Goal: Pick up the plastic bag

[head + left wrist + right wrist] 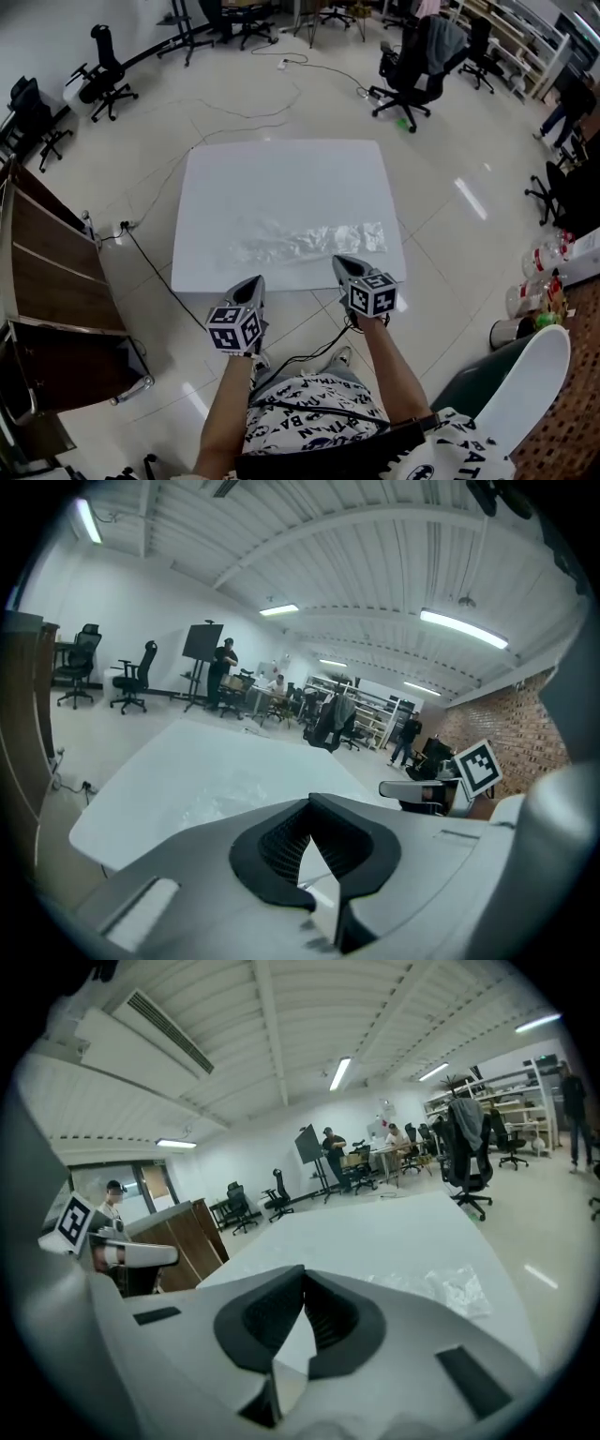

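A clear, crumpled plastic bag lies flat on the near half of the white table. Both grippers hang just short of the table's front edge, apart from the bag. My left gripper is near the edge left of the bag, its jaws closed tip to tip with nothing in them. My right gripper sits at the edge below the bag's right part, also shut and empty. In the right gripper view the bag shows ahead and to the right of the jaws. The left gripper view shows closed jaws over the table.
A wooden cabinet stands to the left. A cable runs across the floor by the table's left side. Office chairs stand beyond the table. A white-backed chair and bottles are at the right.
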Available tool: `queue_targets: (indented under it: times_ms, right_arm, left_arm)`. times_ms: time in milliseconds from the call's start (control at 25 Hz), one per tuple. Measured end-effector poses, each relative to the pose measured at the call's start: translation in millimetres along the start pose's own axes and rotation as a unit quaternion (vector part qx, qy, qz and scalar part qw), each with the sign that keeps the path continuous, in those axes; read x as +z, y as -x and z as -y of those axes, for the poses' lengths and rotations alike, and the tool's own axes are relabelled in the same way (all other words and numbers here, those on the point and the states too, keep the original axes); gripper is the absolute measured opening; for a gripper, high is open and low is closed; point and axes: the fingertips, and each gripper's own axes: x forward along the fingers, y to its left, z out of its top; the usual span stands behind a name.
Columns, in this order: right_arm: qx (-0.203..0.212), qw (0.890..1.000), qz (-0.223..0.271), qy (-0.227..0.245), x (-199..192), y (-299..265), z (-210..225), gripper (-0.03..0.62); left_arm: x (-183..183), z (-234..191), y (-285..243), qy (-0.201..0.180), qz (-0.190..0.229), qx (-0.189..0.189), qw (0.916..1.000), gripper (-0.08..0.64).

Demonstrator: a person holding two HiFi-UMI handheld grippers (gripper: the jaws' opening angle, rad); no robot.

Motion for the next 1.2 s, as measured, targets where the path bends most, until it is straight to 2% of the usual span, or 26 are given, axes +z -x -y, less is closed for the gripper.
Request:
queue_targets:
  times_ms: [120, 320, 600, 920, 1200]
  right_arm:
    - [-0.012, 1.000, 0.023, -0.003, 6, 37, -9, 0.001]
    - [-0.062, 0.997, 0.054, 0.002, 12, 79, -18, 0.001]
    - [-0.096, 0.993, 0.060, 0.029, 21, 102, -14, 0.000]
    - [-0.085, 0.993, 0.061, 0.052, 31, 99, -27, 0.000]
    - [-0.080, 0.994, 0.059, 0.046, 26, 92, -33, 0.000]
  left_arm:
    - [13, 15, 1, -0.015, 0.015, -0.016, 0.9996, 0.002]
    - [24, 37, 6, -0.031, 0.040, -0.040, 0.9979, 0.002]
    - [22, 62, 4, -0.039, 0.047, -0.055, 0.9966, 0.002]
    - [14, 61, 13, -0.034, 0.040, -0.045, 0.9976, 0.002]
    - [15, 53, 18, -0.038, 0.040, -0.040, 0.9977, 0.003]
